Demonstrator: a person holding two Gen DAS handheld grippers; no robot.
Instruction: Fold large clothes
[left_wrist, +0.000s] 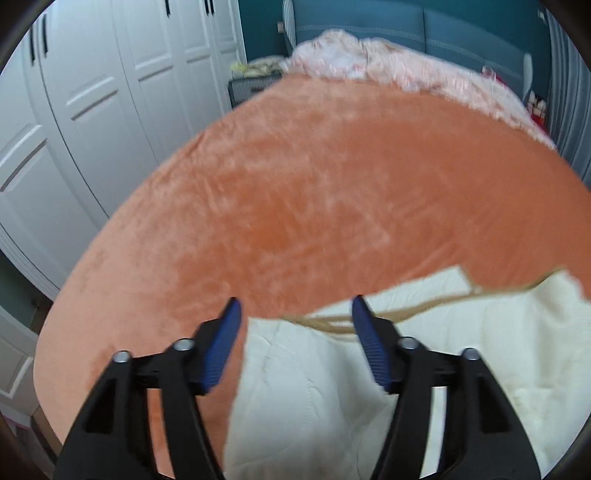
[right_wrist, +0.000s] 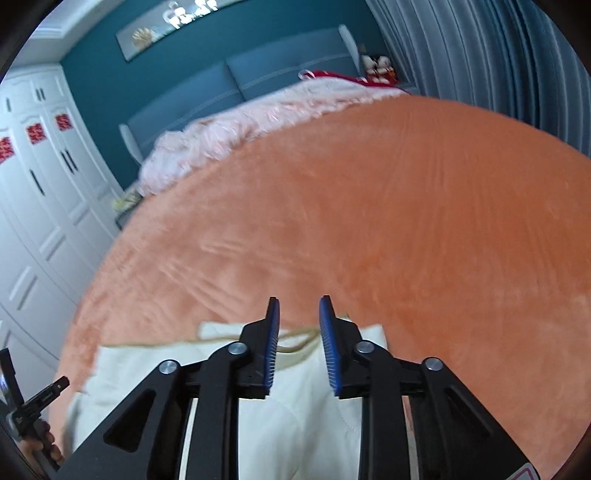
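Left gripper (left_wrist: 295, 310): blue-padded fingers spread wide, nothing between them, no contact with fabric discernible. Poised over the near left portion of a cream garment (left_wrist: 461, 350), one finger above orange blanket (left_wrist: 314, 177), the other above cream cloth.

Right gripper (right_wrist: 298, 308): fingers parted by a moderate gap, narrower than the left pair, holding nothing. Tips just past the far edge of the cream garment (right_wrist: 295, 424), over the orange blanket (right_wrist: 406, 203); whether touching cloth cannot be told.

Cream garment: pale, quilted-looking, spread flat on the blanket at the near edge of the bed, directly under both grippers. Long axis seemingly across the bed, side to side; extends out of view toward the person, so full outline not determinable. Tan cord (left_wrist: 424, 304) along the far edge, running crosswise, a loop of it near the left gripper's right-hand finger; same cord (right_wrist: 295, 341) seen between the right gripper's fingers. Facing of garment not determinable.

Surroundings: pink ruffled bedding (left_wrist: 388, 70) bunched at the head of the bed, against a blue headboard (right_wrist: 221, 96). White wardrobe (left_wrist: 92, 92) along the left side. Grey curtain (right_wrist: 498, 55) on the right. Blur throughout both views.
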